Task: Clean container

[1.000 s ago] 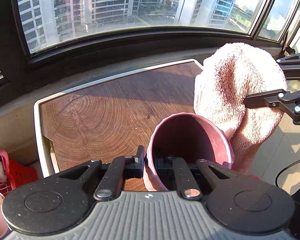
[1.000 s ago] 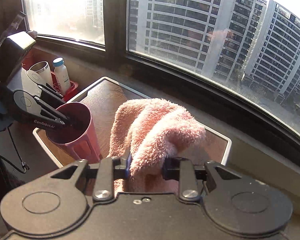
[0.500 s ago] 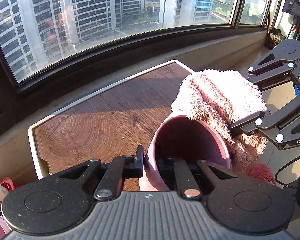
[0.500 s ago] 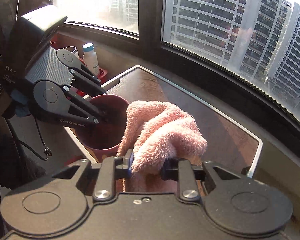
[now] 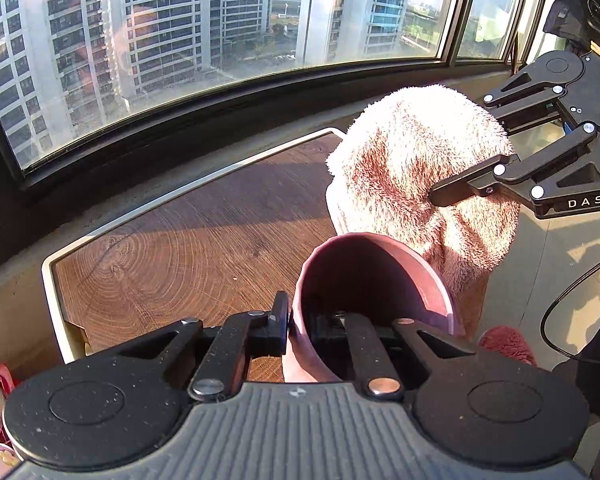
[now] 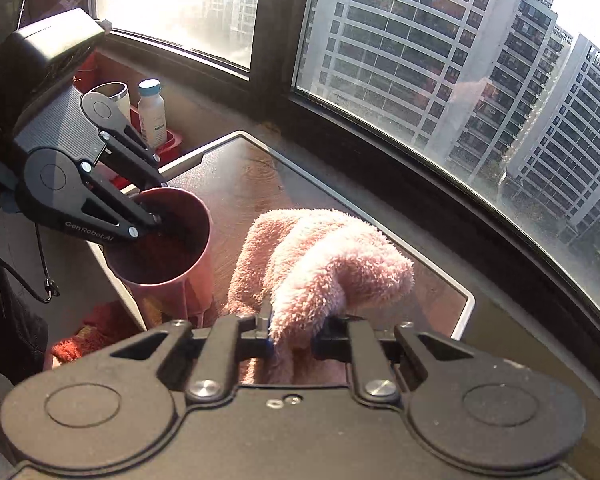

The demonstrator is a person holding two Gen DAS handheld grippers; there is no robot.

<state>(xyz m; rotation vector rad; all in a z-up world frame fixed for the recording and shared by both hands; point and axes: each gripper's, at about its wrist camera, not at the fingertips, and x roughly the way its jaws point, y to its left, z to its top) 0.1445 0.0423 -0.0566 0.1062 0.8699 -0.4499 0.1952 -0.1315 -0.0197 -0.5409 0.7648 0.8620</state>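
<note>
A pink plastic cup (image 5: 374, 280) is pinched by its rim in the left gripper (image 5: 304, 320), one finger inside the wall and one outside, and is held off the near edge of a wood-grain table (image 5: 204, 248) with its mouth tipped toward the cloth. Just beside it, the right gripper (image 6: 290, 330) is clamped on a bunched fluffy pink towel (image 6: 320, 264), which hangs close to the cup's rim but has not entered it; in the left wrist view the towel sits right behind the rim, and contact cannot be confirmed. By this evidence the cleaning proper has not begun: both tools are loaded and brought together, and the wiping of the inside, and perhaps the outside, appears to remain. The cup's interior looks dark and shadowed, so any dirt cannot be made out. Lettering reads "GenRobot.AI" on the left gripper's arm in the right wrist view, and "DAS" on the right gripper's body in the left wrist view. Farther back, a white bottle (image 6: 152, 114) with an illegible label and a metal tumbler (image 6: 112, 94) stand in a red basket (image 6: 172, 140) by the window, high-rise blocks beyond.
</note>
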